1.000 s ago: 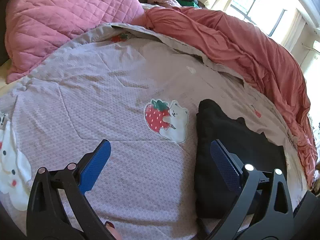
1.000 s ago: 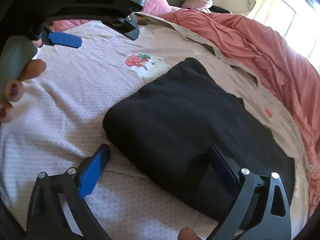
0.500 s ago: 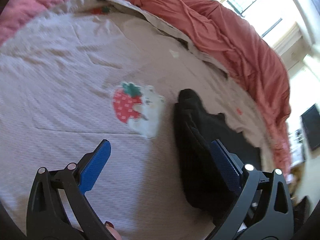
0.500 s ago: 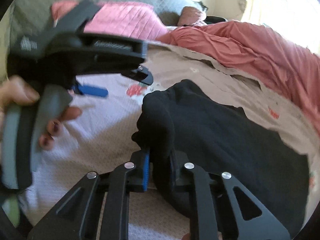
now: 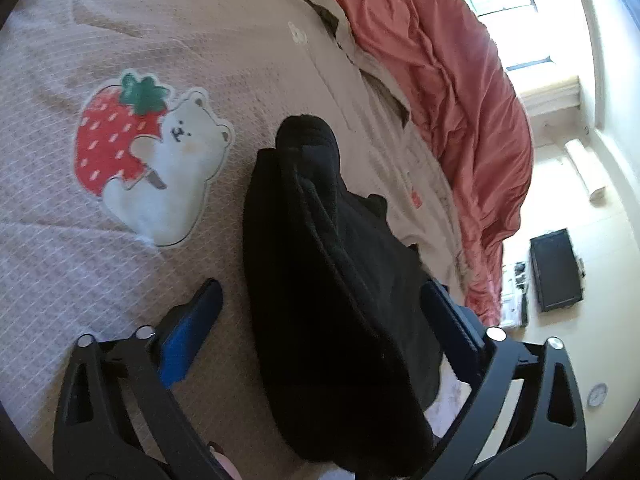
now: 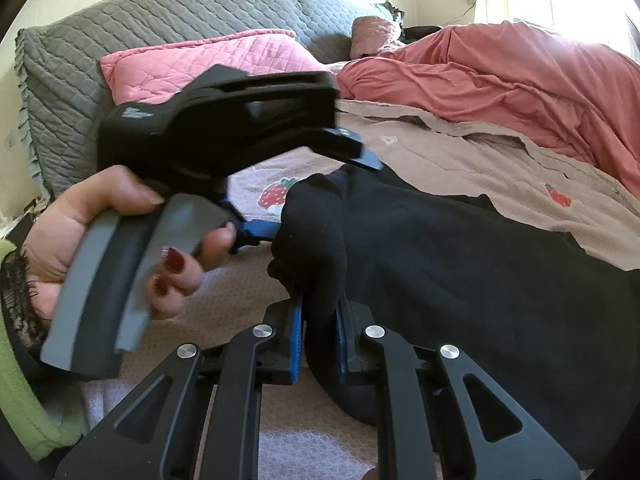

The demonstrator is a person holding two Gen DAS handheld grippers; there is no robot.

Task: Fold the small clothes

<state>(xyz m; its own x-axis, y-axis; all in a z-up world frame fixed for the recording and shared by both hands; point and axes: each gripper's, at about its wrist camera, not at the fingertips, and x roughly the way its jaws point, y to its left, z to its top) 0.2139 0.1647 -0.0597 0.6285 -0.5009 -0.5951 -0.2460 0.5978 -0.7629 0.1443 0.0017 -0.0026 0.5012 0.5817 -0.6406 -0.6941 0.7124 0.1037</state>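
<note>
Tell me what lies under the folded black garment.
The folded black fleece garment rests on the pinkish-beige textured bedspread beside its strawberry-and-bear print. Whatever lies directly beneath is hidden.

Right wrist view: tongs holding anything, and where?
Yes. The right tongs are shut on the black garment, pinching a raised fold at its near-left edge. The left tongs are open, straddling it.

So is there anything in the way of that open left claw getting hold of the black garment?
Nothing visible. The left gripper is open with the raised fold of the black garment already between its fingers. The right gripper is shut on the same fold nearby, but it is not blocking the left one.
</note>
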